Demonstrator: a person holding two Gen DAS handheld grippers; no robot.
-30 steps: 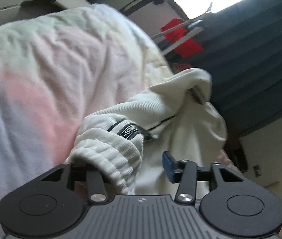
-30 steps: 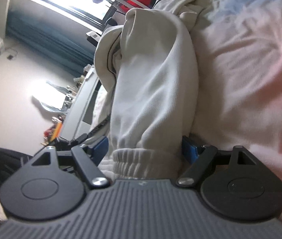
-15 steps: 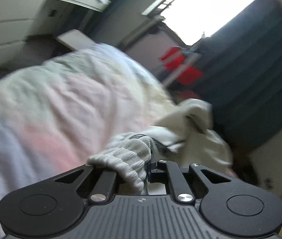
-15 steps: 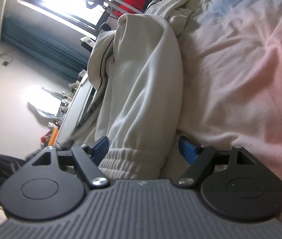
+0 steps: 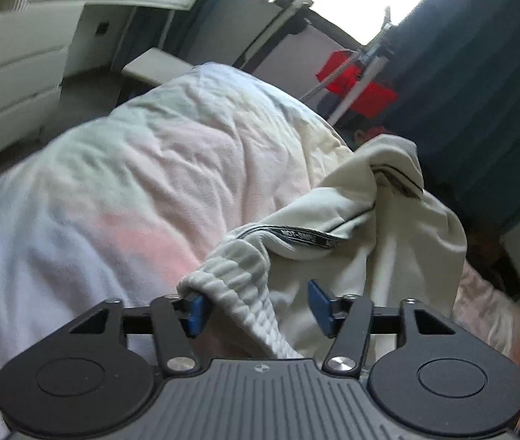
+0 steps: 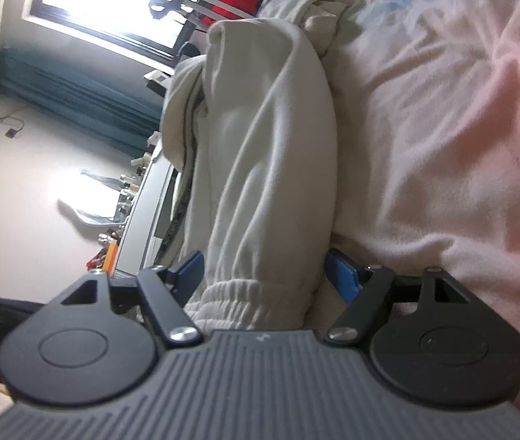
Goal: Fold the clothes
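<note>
Cream sweatpants (image 5: 362, 220) with a black side stripe lie bunched on a bed. In the left wrist view, one ribbed cuff (image 5: 245, 289) sits between the spread blue fingers of my left gripper (image 5: 258, 306), which is open and not clamping it. In the right wrist view, the other leg (image 6: 267, 168) runs away from me, and its gathered cuff (image 6: 252, 302) lies between the wide-open fingers of my right gripper (image 6: 269, 275). The far end of the pants is heaped up.
The bed cover (image 5: 120, 190) is pale pink, white and blue, and wrinkled; it also shows in the right wrist view (image 6: 443, 128). Beyond the bed are white drawers (image 5: 25, 73), a red object on a rack (image 5: 355, 80), dark blue curtains (image 5: 480, 91) and a bright window (image 6: 105, 3).
My left gripper shut on the ribbed cuff half a second ago and now stands open again, the cuff loose between its fingers. The right gripper stayed open around the other cuff.
</note>
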